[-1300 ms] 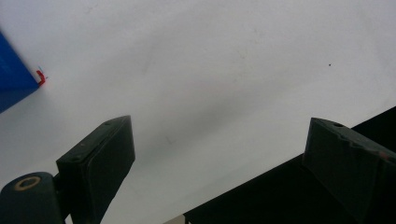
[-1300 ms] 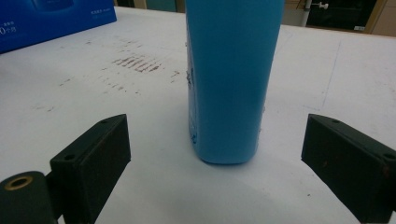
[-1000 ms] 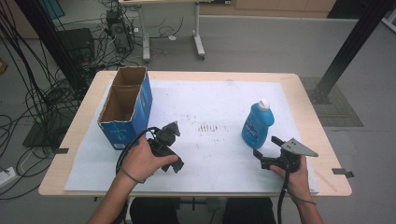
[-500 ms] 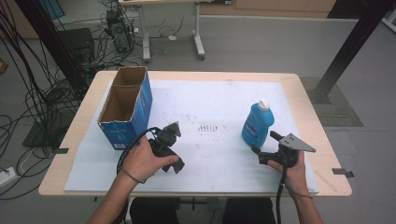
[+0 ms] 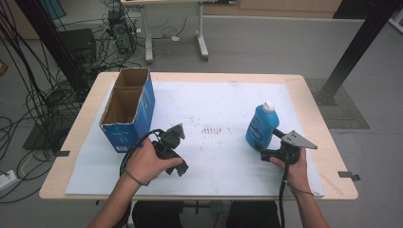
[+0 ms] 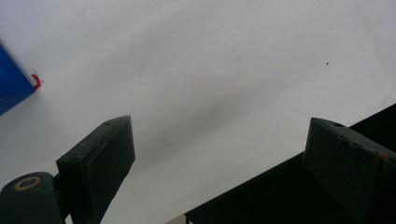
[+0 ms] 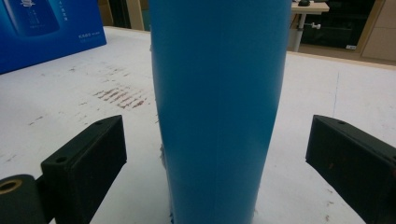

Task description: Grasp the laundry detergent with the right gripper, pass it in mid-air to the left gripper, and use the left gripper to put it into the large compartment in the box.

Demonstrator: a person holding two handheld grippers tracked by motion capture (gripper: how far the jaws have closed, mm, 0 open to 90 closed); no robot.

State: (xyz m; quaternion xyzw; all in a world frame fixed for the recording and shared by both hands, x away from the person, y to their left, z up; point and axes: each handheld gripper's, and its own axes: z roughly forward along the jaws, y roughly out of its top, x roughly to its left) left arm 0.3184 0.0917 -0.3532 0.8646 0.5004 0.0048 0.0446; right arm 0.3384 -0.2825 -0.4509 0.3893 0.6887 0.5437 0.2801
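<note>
Right hand-held gripper (image 5: pixel 263 148) sits wide open around the upright blue bottle (image 5: pixel 261 125) near the surface's right edge, the grasp in hand; next, I'd say, squeeze shut; left hand-held gripper (image 5: pixel 175 137) idles open.

The right gripper (image 5: pixel 264 148) has advanced toward 11 o'clock across the white mat (image 5: pixel 223 104), closing on the blue bottle (image 5: pixel 262 126). Previously it stood clear at the bottle's 5 o'clock side; its spread jaws now flank the bottle's base, one on each side, without gripping it.
</note>
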